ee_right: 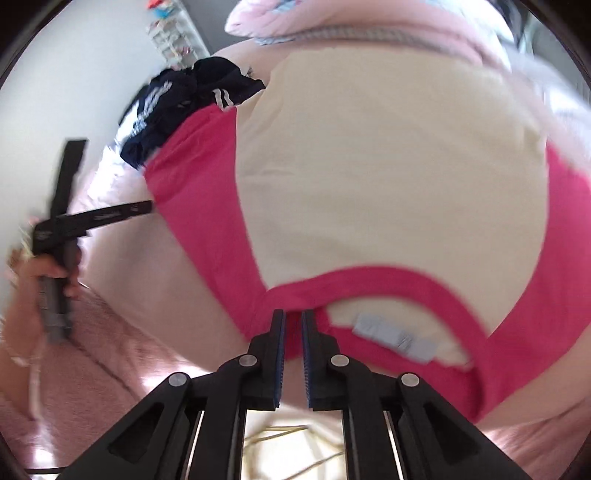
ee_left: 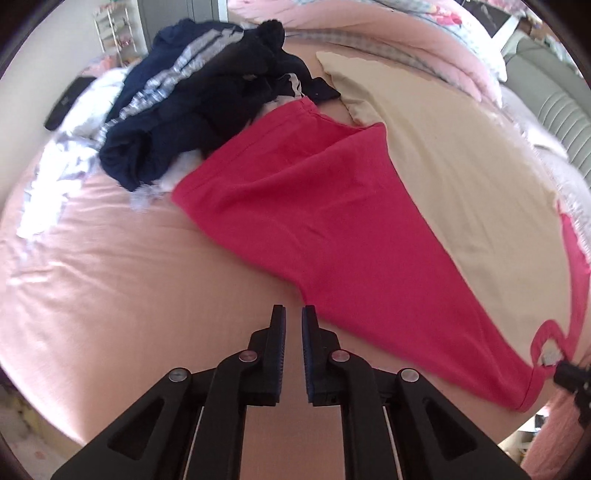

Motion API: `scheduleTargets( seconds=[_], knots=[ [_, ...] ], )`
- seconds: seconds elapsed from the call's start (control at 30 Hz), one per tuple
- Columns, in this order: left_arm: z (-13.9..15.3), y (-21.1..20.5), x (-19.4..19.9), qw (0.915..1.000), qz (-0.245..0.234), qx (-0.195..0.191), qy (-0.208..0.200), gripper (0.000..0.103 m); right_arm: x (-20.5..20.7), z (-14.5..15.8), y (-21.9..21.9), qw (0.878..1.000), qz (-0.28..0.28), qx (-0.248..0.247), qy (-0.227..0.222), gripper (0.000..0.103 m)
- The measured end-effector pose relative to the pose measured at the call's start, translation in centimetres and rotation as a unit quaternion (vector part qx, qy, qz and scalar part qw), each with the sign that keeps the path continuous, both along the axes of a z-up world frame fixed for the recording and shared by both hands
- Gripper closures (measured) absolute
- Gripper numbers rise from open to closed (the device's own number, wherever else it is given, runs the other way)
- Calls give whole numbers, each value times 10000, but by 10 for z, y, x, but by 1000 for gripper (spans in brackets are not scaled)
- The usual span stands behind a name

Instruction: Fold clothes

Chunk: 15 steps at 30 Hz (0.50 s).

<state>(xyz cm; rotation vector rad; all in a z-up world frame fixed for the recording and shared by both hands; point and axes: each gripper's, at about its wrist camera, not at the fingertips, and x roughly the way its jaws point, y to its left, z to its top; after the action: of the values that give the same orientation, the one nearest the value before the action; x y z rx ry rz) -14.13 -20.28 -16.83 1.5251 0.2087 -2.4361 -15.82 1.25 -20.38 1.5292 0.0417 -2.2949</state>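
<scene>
A bright pink T-shirt [ee_left: 314, 221] lies spread on the bed, and a beige cloth [ee_left: 461, 166] covers its middle. In the right wrist view the pink T-shirt [ee_right: 207, 206] shows its neckline, with a grey label [ee_right: 391, 338] inside, just ahead of my right gripper [ee_right: 293, 315]. That gripper is shut on pink fabric beside the collar. My left gripper [ee_left: 293, 312] hangs over the bare sheet just left of the shirt's edge, jaws nearly together and empty. Seen from the right, the left gripper [ee_right: 146, 207] is held by a hand [ee_right: 37, 273].
A heap of dark navy clothes [ee_left: 192, 103] with silver stripes lies beyond the shirt, on white garments [ee_left: 74, 140]. The pale pink sheet [ee_left: 110, 277] stretches to the left. A pink quilt [ee_left: 369, 22] is bunched at the back. A fuzzy pink blanket [ee_right: 110, 350] hangs at the near edge.
</scene>
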Motion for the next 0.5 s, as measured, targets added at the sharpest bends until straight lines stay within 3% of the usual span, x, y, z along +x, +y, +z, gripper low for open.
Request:
scheduleTargets(
  seconds=[0.07, 0.13, 0.2, 0.37, 0.43, 0.5],
  knots=[
    [6, 17, 9, 9997, -114, 16, 201, 92, -9, -2, -11, 9996, 75, 248, 82, 96],
    [8, 35, 15, 9982, -354, 175, 442, 80, -18, -7, -19, 9995, 133, 283, 57, 96],
    [1, 56, 7, 9953, -691, 284, 612, 62, -24, -13, -22, 9994, 136, 318, 58, 96],
    [-29, 95, -12, 9867, -1389, 653, 531, 61, -33, -34, -30, 9988, 199, 448, 75, 96],
    [-38, 107, -8, 9843, -1704, 246, 398, 61, -34, -42, -34, 9982, 306, 516, 96, 96],
    [-39, 109, -5, 9814, -1913, 82, 127, 60, -31, -44, -32, 9969, 452, 610, 182, 96]
  ],
)
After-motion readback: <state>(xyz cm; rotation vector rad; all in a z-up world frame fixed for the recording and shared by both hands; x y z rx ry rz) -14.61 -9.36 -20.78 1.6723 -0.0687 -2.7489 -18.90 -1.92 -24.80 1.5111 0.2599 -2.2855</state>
